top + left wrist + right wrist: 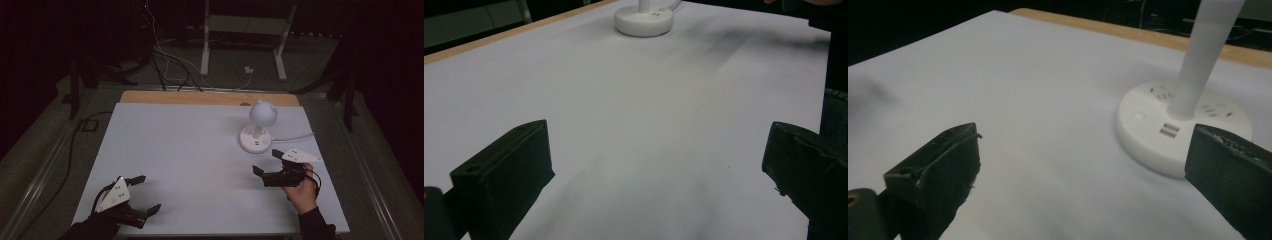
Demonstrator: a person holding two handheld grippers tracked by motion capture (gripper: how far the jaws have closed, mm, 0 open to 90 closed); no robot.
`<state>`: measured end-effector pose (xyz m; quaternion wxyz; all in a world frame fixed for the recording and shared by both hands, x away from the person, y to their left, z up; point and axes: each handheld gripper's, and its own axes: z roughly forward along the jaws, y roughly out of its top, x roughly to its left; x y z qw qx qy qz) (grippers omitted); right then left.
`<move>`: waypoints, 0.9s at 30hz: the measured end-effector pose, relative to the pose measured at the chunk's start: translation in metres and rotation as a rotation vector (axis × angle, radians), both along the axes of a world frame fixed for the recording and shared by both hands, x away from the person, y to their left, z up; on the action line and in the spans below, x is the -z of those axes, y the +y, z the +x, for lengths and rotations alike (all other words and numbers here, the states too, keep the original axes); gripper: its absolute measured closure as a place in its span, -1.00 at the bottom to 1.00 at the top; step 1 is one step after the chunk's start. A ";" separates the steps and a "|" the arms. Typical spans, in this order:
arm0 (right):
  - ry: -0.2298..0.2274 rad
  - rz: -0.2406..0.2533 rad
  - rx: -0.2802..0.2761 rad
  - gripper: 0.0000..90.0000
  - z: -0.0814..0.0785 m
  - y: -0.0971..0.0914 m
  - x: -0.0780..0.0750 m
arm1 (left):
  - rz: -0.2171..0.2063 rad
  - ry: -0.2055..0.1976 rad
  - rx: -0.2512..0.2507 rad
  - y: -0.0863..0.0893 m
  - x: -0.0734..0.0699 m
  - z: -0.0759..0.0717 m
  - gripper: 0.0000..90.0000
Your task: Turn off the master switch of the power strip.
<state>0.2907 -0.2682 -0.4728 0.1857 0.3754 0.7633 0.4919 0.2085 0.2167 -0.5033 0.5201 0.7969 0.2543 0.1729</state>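
Observation:
A white desk lamp point(260, 123) with a round head and a round base stands on the white table top point(190, 150) at the right back. Its base point(1178, 130) carries sockets and USB ports, and its stem point(1203, 55) rises out of the right gripper view. My right gripper point(267, 162) is open just in front of the base, jaws wide apart with nothing between them. My left gripper point(146, 194) is open near the table's front left corner, also holding nothing. The lamp base point(644, 20) appears far off in the left gripper view.
A white cable point(295, 137) runs from the lamp base to the right. A wooden strip point(200, 97) edges the table's far side. Beyond it on the dark floor stand a white frame point(245, 40) and loose cables point(170, 65).

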 end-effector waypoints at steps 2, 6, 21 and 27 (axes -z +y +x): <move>0.002 -0.005 -0.014 -0.98 -0.004 -0.001 0.002 | -0.003 0.000 0.000 0.000 0.000 0.000 -0.99; 0.018 -0.008 -0.041 -0.98 -0.011 -0.004 0.008 | 0.000 0.000 0.000 0.000 0.000 0.000 -0.99; 0.107 -0.124 -0.133 -0.98 -0.027 -0.016 0.032 | -0.002 -0.001 0.003 -0.001 0.000 0.000 -0.99; 0.131 -0.166 -0.158 -0.98 -0.032 -0.021 0.038 | -0.005 0.000 0.006 -0.002 0.000 -0.001 -0.99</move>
